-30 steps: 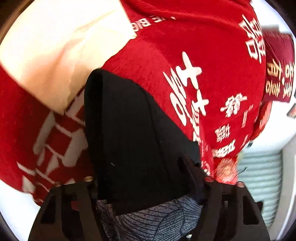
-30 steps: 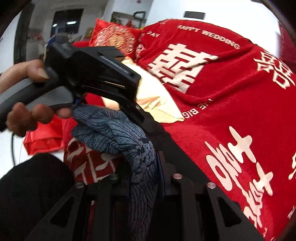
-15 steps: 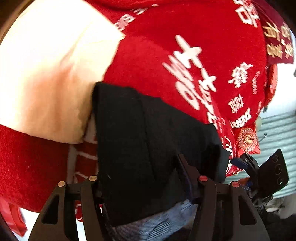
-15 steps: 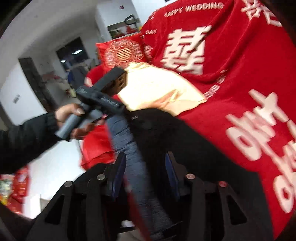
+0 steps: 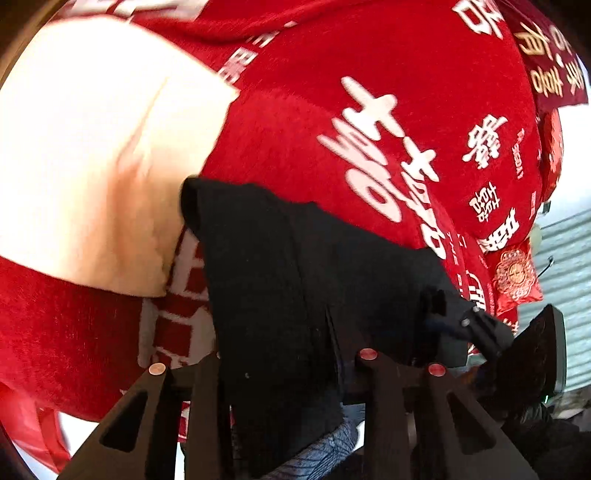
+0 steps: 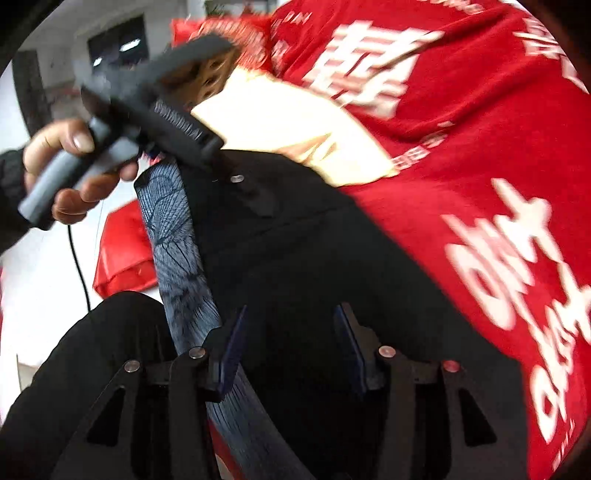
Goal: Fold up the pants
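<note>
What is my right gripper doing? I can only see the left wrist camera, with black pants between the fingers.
Observer: The right gripper is over the black pants with its jaws wide apart, not squeezing.
Child: Who holds my left one?
Observer: A hand in a dark sleeve grips the handle of the left gripper, whose jaws are closing on the pants.
Child: Is anything on the floor?
Observer: A red bag lies on the white floor.

White walls [image 6: 55, 33], dark window [image 6: 116, 40]
</note>
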### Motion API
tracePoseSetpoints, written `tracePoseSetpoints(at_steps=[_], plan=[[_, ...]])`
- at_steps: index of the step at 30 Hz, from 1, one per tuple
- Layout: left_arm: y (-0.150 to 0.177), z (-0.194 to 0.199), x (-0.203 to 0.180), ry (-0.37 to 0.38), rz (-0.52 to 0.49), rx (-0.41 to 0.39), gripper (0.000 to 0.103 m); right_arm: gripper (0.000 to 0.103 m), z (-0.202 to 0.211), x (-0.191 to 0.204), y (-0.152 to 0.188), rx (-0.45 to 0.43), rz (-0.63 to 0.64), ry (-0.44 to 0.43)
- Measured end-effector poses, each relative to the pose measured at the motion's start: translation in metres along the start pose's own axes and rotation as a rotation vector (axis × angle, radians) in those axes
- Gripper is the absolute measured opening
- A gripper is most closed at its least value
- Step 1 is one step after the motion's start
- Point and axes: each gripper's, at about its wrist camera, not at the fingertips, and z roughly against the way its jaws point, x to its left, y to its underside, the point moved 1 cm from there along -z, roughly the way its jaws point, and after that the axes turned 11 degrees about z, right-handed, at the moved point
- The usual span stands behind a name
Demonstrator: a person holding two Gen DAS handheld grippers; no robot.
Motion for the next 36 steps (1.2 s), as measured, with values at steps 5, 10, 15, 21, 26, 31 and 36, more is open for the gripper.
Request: tracePoseSetpoints(at_steps=[5, 10, 15, 21, 26, 31, 36], plan=[[0.012, 0.006, -0.05, -0.077, -0.076, -0.018, 0.025, 0.054, 0.061, -0.045, 0.058, 0.017, -0.107, 0.123], [0.031, 0.005, -0.097, -0.134, -0.127, -0.043, 0.025, 0.054, 0.085, -0.069, 0.109, 0.07, -0.201, 0.172], [0.073, 0.006, -0.167, -0.168, -0.266, -0.076, 0.025, 0.054, 0.101, -0.078, 0.136, 0.046, -0.258, 0.185], [0.122, -0.023, -0.249, -0.156, -0.376, -0.045, 0.025, 0.054, 0.119, -0.089, 0.153, 0.01, -0.291, 0.222], [0.152, -0.066, -0.309, -0.092, -0.46, 0.029, 0.025, 0.054, 0.139, -0.102, 0.182, 0.027, -0.315, 0.254], [0.171, -0.133, -0.336, -0.076, -0.475, 0.15, 0.02, 0.053, 0.148, -0.107, 0.215, 0.077, -0.323, 0.291], [0.171, -0.181, -0.321, -0.082, -0.391, 0.224, 0.019, 0.057, 0.17, -0.117, 0.24, 0.058, -0.403, 0.303]])
